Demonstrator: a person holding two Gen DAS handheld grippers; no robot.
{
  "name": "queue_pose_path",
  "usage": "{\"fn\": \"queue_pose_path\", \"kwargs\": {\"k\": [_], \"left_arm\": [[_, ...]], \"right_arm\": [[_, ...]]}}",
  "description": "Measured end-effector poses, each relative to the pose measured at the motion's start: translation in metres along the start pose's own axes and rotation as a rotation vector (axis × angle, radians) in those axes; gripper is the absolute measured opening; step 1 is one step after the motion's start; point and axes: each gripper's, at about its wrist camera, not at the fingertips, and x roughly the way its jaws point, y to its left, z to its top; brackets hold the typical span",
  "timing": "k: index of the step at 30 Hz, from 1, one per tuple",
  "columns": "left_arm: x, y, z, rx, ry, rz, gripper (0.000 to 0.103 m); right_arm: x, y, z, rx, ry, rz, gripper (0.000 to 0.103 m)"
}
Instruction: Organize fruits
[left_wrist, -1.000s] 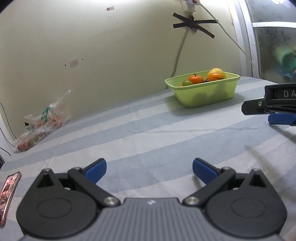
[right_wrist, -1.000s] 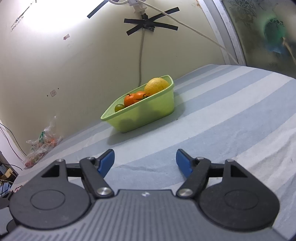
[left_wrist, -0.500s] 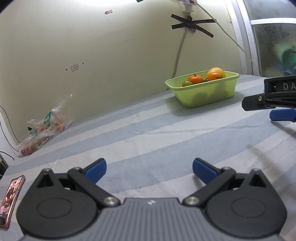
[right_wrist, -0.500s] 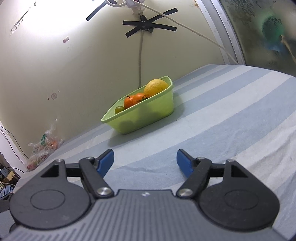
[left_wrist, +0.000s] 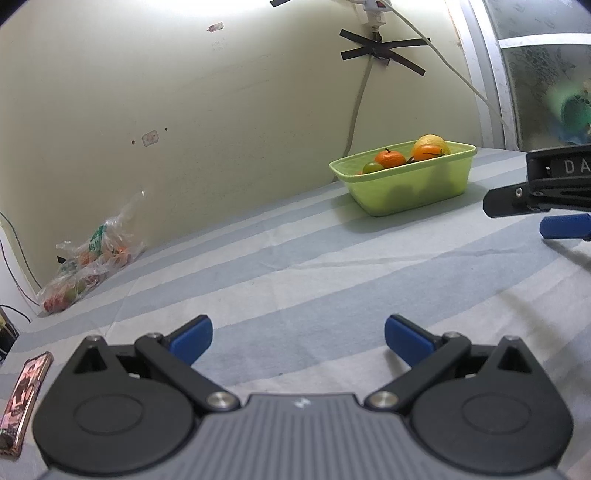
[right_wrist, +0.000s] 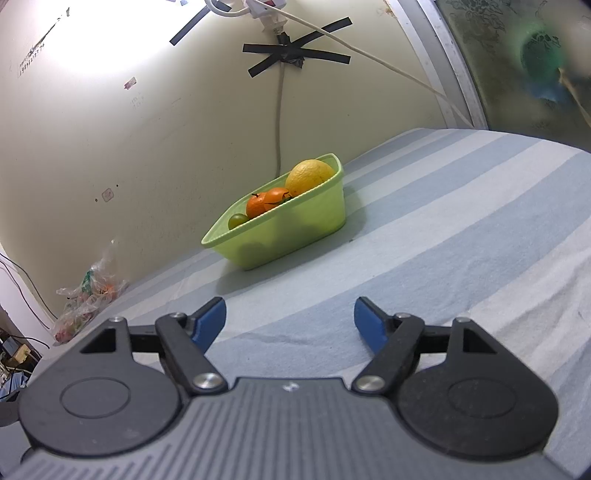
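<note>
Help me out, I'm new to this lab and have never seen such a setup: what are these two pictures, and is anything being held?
A person holds a hand-held claw in each hand, and each carries a camera looking forward past its blue fingertips. One picture is from the left claw, with the right claw poking in at its right edge; the other is from the right claw itself. Both stand open and hold nothing. On the striped sheet sits a green tub containing tangerines, a large yellow fruit and a small green fruit. A plastic bag lies by the wall, a phone nearby.
</note>
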Motion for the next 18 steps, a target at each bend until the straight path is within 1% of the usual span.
{"fn": "queue_pose_path", "kwargs": {"k": [6,18], "left_arm": [[0.0,-0.0022,-0.0003,0.022,-0.006,0.002,0.103],[0.0002,-0.0038,-0.0002,0.022,-0.001,0.003,0.103]], "right_arm": [[0.0003,-0.0008,0.0006,-0.001,0.001,0.002,0.079],[-0.0002,-0.0015,0.0013,0.01,-0.002,0.002,0.079]]}}
